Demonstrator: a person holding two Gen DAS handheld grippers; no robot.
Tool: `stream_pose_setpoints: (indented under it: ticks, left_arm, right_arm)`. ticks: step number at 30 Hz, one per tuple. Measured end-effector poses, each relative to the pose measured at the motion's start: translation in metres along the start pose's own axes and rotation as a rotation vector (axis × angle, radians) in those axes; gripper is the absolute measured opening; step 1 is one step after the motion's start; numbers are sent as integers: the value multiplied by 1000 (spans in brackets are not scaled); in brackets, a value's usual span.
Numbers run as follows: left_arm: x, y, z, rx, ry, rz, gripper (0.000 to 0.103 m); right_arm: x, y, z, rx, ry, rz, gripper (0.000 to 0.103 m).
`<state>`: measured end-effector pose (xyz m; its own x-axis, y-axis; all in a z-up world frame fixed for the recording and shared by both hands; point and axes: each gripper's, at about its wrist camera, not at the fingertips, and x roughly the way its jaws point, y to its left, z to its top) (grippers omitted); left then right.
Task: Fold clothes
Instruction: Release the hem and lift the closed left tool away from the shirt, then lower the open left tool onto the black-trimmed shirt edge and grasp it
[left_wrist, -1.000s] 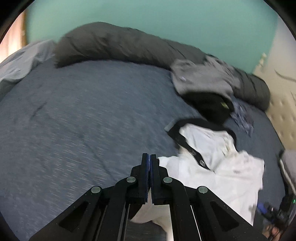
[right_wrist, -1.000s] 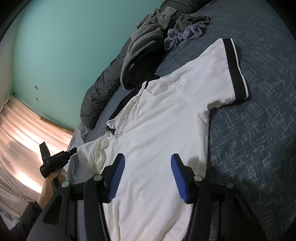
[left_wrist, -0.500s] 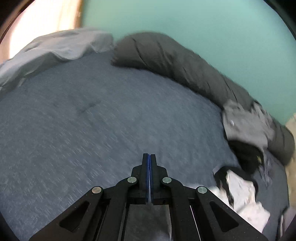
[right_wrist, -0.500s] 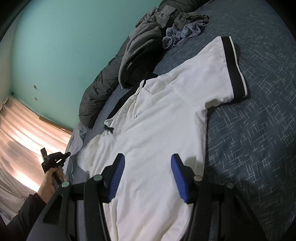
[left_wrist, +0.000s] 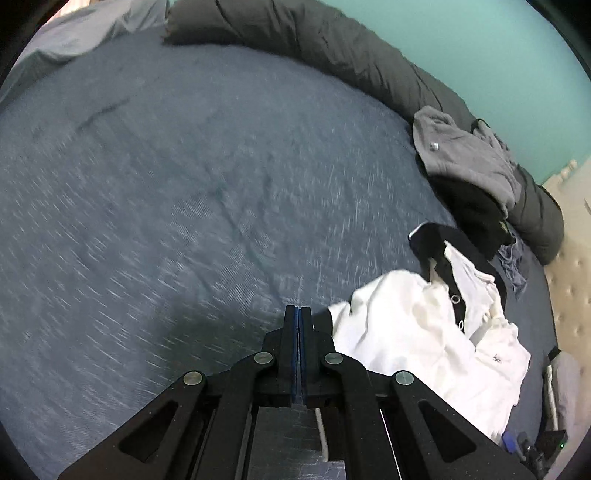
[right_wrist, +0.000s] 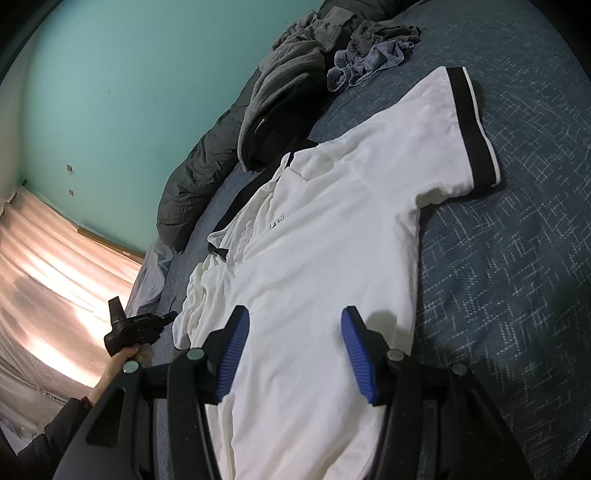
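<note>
Dim fisheye views, motion-streaked bedspread (left_wrist: 184, 206), glowing curtain (right_wrist: 44, 266), dark vignetted corners.

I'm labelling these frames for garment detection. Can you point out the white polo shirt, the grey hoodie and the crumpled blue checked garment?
white polo shirt (right_wrist: 332, 258): right wrist view, on the chest.
grey hoodie (left_wrist: 469, 158): left wrist view, on its upper fabric.
crumpled blue checked garment (right_wrist: 369, 61): right wrist view, on its bunched middle.
</note>
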<state>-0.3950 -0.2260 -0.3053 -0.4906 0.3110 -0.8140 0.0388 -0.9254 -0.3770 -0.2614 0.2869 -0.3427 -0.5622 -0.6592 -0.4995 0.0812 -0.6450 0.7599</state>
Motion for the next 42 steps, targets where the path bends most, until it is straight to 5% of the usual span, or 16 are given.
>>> stream_pose_setpoints:
  ticks: [11, 20, 27, 30, 35, 42]
  left_arm:
    - [29, -15, -12, 34, 55, -35, 0]
    - [-14, -20, 11, 43, -100, 50, 0]
    - [-1, -16, 15, 51, -6, 28, 1]
    - [15, -11, 6, 39, 36, 43, 9]
    - [28, -13, -3, 38, 45, -6, 48]
    - [34, -16, -3, 39, 40, -3, 48]
  right_arm:
    - [-2, -1, 1, 6, -5, 5, 53]
    - [0, 0, 1, 8, -4, 7, 53]
    - [0, 1, 1, 5, -1, 7, 53]
    - [0, 1, 1, 8, -3, 7, 53]
    - [0, -2, 2, 12, -2, 4, 53]
    - [-1, -1, 2, 11, -1, 5, 53]
